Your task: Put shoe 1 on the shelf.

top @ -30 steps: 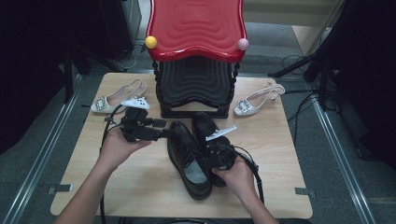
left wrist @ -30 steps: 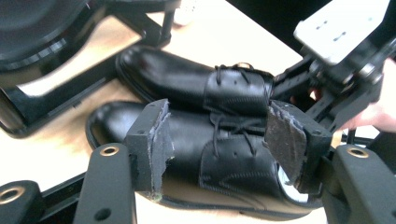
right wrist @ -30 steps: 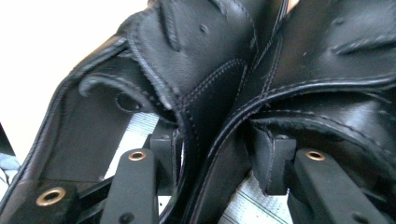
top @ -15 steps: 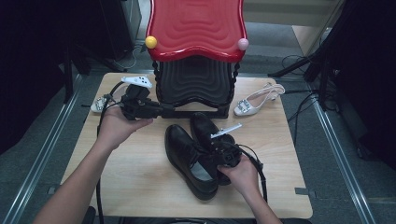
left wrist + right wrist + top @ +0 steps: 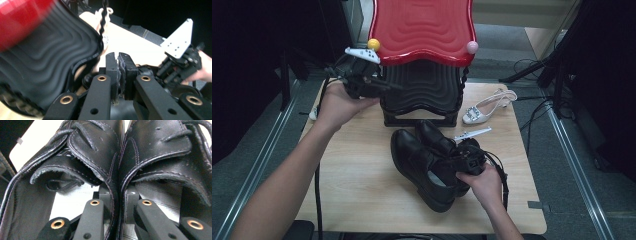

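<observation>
Two black leather lace-up shoes point(image 5: 412, 160) lie side by side on the wooden table point(image 5: 357, 170). My right gripper point(image 5: 448, 156) is shut on their touching inner walls, one jaw inside each shoe; it closed there within the last second. In the right gripper view the left shoe point(image 5: 82, 150) and the right shoe point(image 5: 160, 147) are pinched at my right gripper point(image 5: 119, 192). My left gripper point(image 5: 393, 87) is held up beside the rack's black lower shelf point(image 5: 422, 90). Its jaws have just been closing, and my left gripper point(image 5: 118, 56) stands shut with nothing between them.
The rack's red wavy top point(image 5: 422, 25) overhangs the back of the table. One white heeled sandal point(image 5: 487, 107) lies at the back right, another point(image 5: 313, 114) peeks out behind my left wrist. Metal rails run along both table sides.
My left gripper has left the shoes, risen toward the rack's left side, and shut empty. My right gripper has closed on the two shoes' inner walls.
</observation>
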Available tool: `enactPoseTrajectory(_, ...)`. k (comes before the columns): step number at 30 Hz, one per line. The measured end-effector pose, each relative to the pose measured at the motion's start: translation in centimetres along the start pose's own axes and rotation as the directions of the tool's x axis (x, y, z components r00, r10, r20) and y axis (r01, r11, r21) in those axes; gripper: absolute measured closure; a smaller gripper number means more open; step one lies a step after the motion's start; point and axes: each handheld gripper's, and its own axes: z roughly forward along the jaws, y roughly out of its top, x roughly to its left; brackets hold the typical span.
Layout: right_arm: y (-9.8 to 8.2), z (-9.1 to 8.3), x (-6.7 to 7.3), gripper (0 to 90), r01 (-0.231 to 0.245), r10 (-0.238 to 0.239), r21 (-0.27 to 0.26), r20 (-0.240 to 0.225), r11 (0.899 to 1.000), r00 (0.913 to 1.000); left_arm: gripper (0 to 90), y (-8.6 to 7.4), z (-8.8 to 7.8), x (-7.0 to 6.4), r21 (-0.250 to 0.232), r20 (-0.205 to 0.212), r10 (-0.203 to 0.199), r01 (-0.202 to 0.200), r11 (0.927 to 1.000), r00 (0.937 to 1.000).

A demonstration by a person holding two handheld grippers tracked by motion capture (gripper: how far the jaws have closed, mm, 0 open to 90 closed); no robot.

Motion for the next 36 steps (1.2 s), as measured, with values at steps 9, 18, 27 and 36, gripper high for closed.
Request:
enactPoseTrajectory(9,0.8,-2.7,1.1,82.6,0.033,-0.033,-0.047,-0.011,0.998,0.9994,86.5,5.4,0.7,0.7,0.027,-0.021,0.028,-0.028,0.9993,0.9994)
enactPoseTrajectory(18,3.0,-5.5,1.3,82.5,0.017,-0.022,-0.112,-0.04,0.994,0.999,86.2,8.8,0.9,1.7,0.012,-0.05,0.037,-0.036,0.9993,0.9981)
enactPoseTrajectory(27,6.6,-7.0,1.8,82.4,0.014,-0.017,-0.198,-0.013,0.98,0.9998,86.1,10.8,1.9,2.6,0.036,-0.08,0.03,-0.027,0.999,0.9963)
enactPoseTrajectory(36,9.5,-5.5,0.5,82.4,-0.024,0.042,-0.295,0.055,0.955,0.9976,86.1,11.2,2.7,3.9,0.029,-0.098,-0.003,0.006,0.9996,0.9952)
